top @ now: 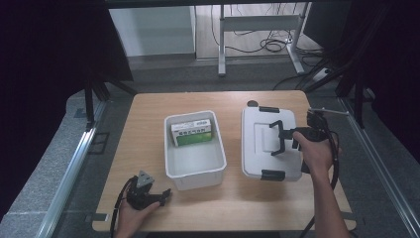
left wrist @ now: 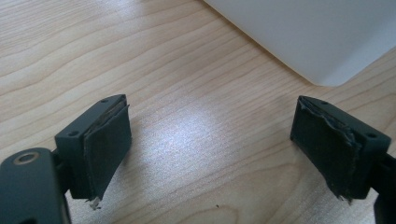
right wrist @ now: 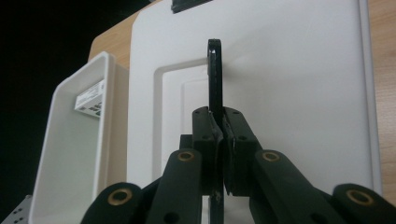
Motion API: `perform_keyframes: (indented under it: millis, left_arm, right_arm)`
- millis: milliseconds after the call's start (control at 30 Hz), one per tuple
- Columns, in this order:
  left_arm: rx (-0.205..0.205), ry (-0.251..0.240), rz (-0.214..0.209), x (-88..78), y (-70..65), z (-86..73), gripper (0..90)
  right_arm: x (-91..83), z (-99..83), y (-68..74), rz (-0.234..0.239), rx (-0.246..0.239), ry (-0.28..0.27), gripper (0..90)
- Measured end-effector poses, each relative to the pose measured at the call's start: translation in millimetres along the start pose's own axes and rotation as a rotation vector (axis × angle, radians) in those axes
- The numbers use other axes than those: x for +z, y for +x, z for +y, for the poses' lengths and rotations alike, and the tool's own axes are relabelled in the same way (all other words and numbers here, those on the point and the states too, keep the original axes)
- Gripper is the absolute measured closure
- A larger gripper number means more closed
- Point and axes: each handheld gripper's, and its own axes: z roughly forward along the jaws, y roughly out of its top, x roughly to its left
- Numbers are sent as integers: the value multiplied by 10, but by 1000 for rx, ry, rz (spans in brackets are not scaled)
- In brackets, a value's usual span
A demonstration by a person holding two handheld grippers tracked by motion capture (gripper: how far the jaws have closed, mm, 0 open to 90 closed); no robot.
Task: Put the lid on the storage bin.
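The white lid (top: 257,144) I'm working on lies flat on the worktop at about three o'clock of the open white bin (top: 194,161), apart from it. It is a rounded rectangle with a raised centre panel and black latches (top: 273,174) at its twelve and six o'clock edges. Its black handle (right wrist: 215,81) stands upright, pinched in my right hand-held gripper (right wrist: 220,140).

Both claws are black, brass-ringed at their pivots, with frayed dark pads (left wrist: 109,140), trailing black cables.
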Motion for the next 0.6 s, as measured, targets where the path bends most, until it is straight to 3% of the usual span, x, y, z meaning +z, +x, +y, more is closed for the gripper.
perform_keyframes:
  millis: [233,600]
  left_arm:
    - [-3,-3,1,2,-2,0,122]
    - [-1,2,0,-1,0,1,122]
  right_arm:
    - [-84,45,173,27,-17,2,850]
    - [-267,146,471,23,-58,-5,850]
